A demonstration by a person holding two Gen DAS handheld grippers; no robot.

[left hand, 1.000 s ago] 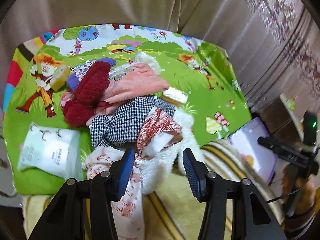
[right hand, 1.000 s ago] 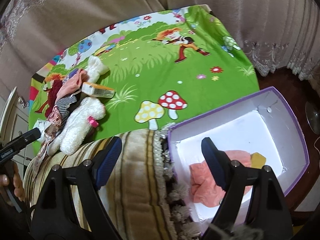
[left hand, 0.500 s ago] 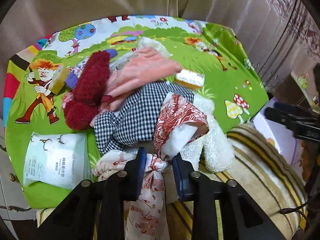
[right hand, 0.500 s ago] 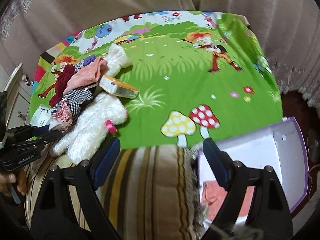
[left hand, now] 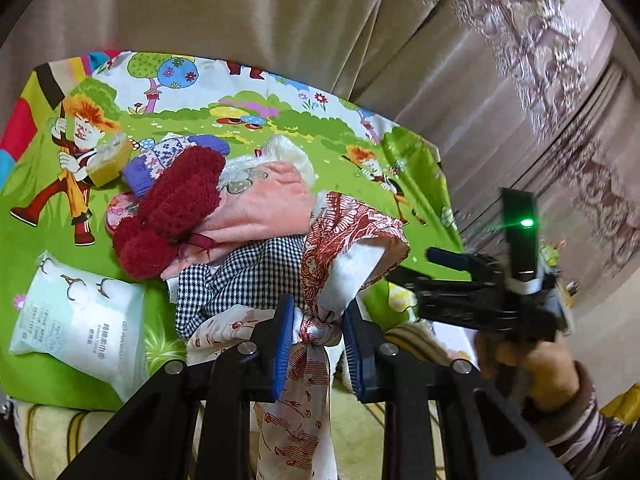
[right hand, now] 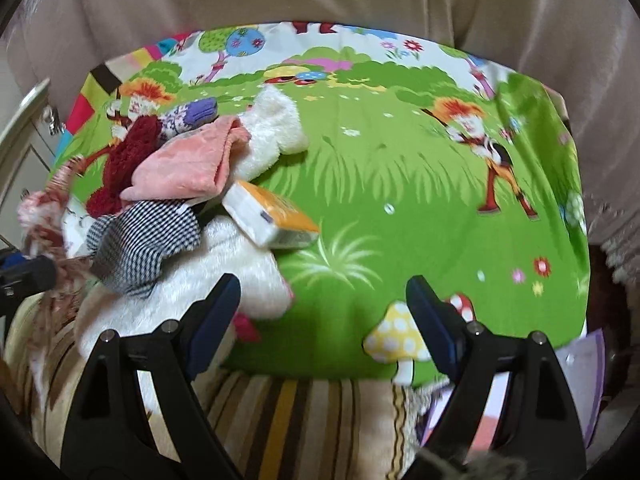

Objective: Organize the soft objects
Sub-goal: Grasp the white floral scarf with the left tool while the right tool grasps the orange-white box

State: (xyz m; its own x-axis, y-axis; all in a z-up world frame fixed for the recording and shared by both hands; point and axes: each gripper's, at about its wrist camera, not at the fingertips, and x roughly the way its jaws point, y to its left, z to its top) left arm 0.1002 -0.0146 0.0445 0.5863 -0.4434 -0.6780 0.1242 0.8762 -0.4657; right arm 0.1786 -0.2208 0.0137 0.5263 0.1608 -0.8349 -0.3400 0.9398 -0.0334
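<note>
Pinching red-print scarf (left hand: 316, 328), L gripper (left hand: 316, 340) jaws; R gripper (right hand: 324, 300) jaws wide; scarf end cropped.

**Left closes on scarf, right swings off box**

Left gripper (left hand: 316, 334) gone from wide open beside the pile to clamped on the knot of the red-and-white patterned fabric scarf (left hand: 352, 240). Scarf now raised off the black-and-white houndstooth cloth (left hand: 244, 276), tail hanging down between the fingers. Right gripper (right hand: 324, 308) no longer over the purple-rimmed white box (right hand: 588, 368); now facing the green cartoon-print mat (right hand: 400, 184), near the white fluffy plush toy (right hand: 208, 280), jaws wide apart, box only a sliver at lower right.
</note>
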